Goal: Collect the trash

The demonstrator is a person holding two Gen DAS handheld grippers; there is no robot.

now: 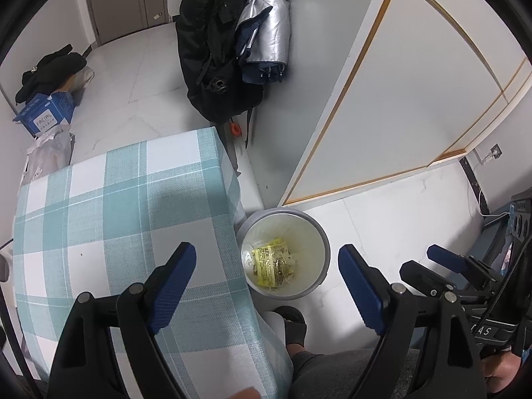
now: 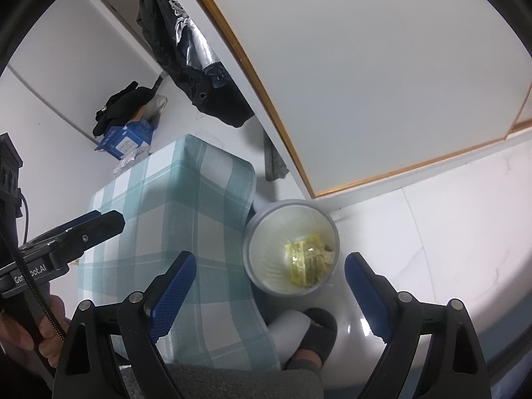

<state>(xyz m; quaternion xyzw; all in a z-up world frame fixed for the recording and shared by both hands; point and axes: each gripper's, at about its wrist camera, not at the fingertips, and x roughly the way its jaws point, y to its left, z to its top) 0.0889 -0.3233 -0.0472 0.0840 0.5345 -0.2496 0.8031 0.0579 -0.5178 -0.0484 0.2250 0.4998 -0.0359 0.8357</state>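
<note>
A grey trash bin [image 1: 321,229] with a white liner stands on the floor beside the table, holding a yellow wrapper [image 1: 270,262] and other scraps. In the right wrist view the same trash bin [image 2: 247,242] shows the yellow wrapper [image 2: 306,259] at its bottom. My left gripper [image 1: 267,286] hangs open high above the bin and the table's right edge, nothing between its blue pads. My right gripper [image 2: 270,291] is also open and empty, above the bin. The right gripper [image 1: 449,266] appears at the right of the left wrist view, and the left gripper [image 2: 96,221] at the left of the right wrist view.
A table under a teal and white checked cloth [image 1: 126,206] lies left of the bin. A person's foot in a black slipper [image 2: 319,335] stands just below the bin. A dark coat and silver cover [image 1: 232,33] hang on the wall. A blue box [image 1: 46,113] sits on the floor beyond.
</note>
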